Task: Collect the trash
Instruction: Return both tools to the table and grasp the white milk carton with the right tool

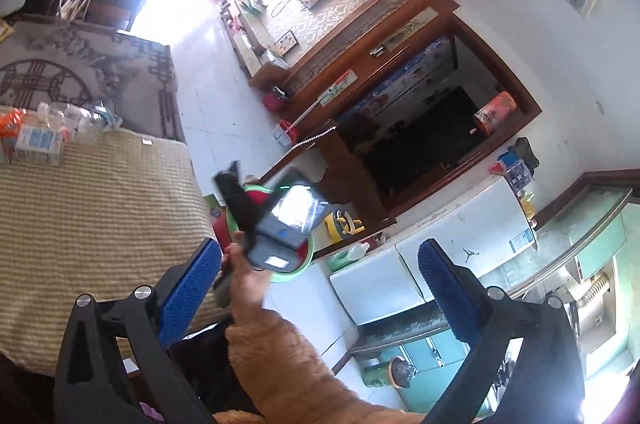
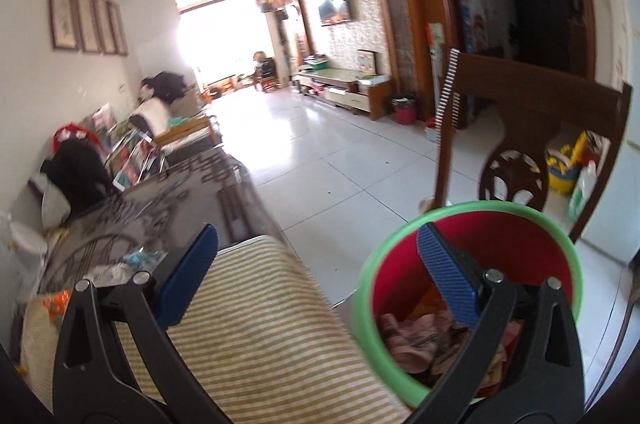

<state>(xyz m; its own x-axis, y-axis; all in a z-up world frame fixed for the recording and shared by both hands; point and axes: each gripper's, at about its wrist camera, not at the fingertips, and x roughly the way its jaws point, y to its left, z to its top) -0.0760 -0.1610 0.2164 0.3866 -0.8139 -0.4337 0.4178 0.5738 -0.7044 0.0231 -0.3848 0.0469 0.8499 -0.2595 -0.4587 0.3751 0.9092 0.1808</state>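
Grippers first: left gripper point(image 1: 320, 288) fills the bottom of the left wrist view, blue pads wide apart, nothing between them but the person's hand point(image 1: 244, 272) and orange sleeve point(image 1: 292, 364) beyond. Right gripper point(image 2: 316, 272) at bottom of the right wrist view, jaws also apart, nothing clamped; its right-hand pad overlaps the mouth of a red bin point(image 2: 516, 256) with green rim, lower right, crumpled scraps point(image 2: 416, 340) inside. Striped mat point(image 2: 256, 324) lies lower centre, just left of the bin. Clear plastic trash point(image 1: 76, 120) sits at left edge of the left wrist view, on the mat's far end. White tiled floor point(image 2: 320, 152) beyond.
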